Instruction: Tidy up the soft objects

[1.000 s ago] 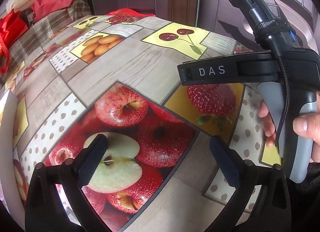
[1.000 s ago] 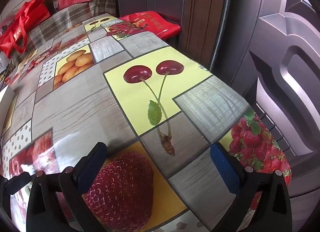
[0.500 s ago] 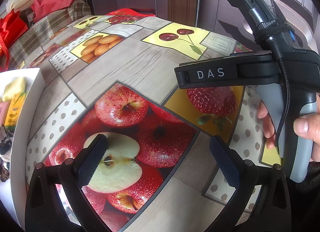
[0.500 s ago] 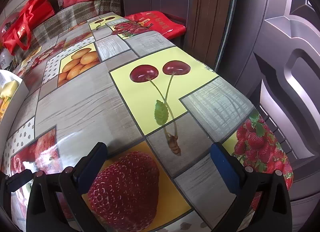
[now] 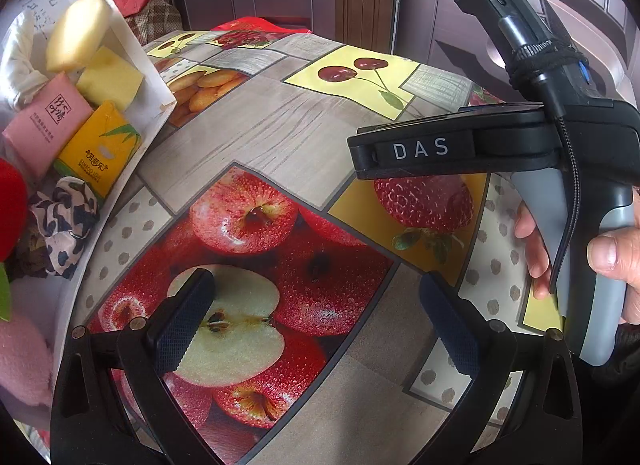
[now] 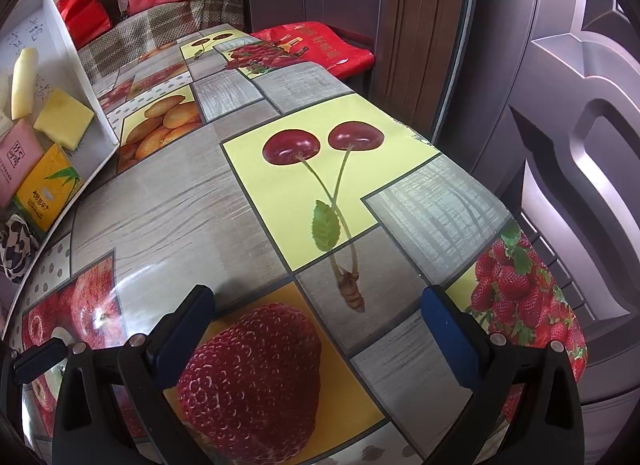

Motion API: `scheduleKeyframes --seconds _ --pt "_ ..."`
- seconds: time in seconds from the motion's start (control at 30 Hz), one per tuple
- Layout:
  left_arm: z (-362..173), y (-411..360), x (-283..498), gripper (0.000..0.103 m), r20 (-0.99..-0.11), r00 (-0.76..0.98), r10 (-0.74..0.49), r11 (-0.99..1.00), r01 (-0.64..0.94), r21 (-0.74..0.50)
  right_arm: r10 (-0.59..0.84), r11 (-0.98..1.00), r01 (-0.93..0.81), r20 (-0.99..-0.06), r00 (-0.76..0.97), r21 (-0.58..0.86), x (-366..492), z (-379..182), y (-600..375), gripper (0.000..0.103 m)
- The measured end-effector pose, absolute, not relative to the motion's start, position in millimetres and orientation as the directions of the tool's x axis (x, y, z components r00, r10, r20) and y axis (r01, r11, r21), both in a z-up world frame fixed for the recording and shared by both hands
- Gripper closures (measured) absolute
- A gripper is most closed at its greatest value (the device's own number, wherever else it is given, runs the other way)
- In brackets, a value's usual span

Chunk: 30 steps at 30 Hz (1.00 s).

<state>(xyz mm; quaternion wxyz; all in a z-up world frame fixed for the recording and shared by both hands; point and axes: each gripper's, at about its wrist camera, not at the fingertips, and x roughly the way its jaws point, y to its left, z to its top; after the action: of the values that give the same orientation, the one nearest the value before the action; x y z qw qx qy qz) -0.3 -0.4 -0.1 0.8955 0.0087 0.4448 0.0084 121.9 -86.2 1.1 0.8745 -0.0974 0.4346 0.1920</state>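
A white box [image 5: 158, 89] stands at the left of the table and holds soft things: two yellow sponges [image 5: 110, 77], a pink tissue pack [image 5: 50, 123], a yellow tissue pack [image 5: 100, 149], a black-and-white scrunchie [image 5: 62, 221], a white cloth [image 5: 20, 61] and a pink plush [image 5: 22, 357]. The box also shows in the right wrist view [image 6: 70, 45]. My left gripper [image 5: 316, 325] is open and empty above the apple print. My right gripper [image 6: 318, 329] is open and empty above the strawberry print; its body [image 5: 560, 153] shows in the left wrist view.
The table has a fruit-print oilcloth [image 6: 280, 185]. Its right edge drops off near dark doors [image 6: 560, 105]. A red bag [image 6: 320, 45] lies past the far end. A plaid-covered seat with red bags [image 6: 160, 25] stands at the back left.
The white box with the soft things has come much further into view at the left of both views. Both grippers stay open and have barely moved.
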Motion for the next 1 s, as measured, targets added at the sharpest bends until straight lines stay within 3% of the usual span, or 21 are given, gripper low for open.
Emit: scheduleKeyframes --seconds 1.0 --pt "0.2 0.0 -0.8 0.001 -0.797 0.603 0.021 1.000 -0.007 0.021 0.254 0.905 -0.426 -0.798 0.546 -0.003 119.6 1.2 -81.9 0.000"
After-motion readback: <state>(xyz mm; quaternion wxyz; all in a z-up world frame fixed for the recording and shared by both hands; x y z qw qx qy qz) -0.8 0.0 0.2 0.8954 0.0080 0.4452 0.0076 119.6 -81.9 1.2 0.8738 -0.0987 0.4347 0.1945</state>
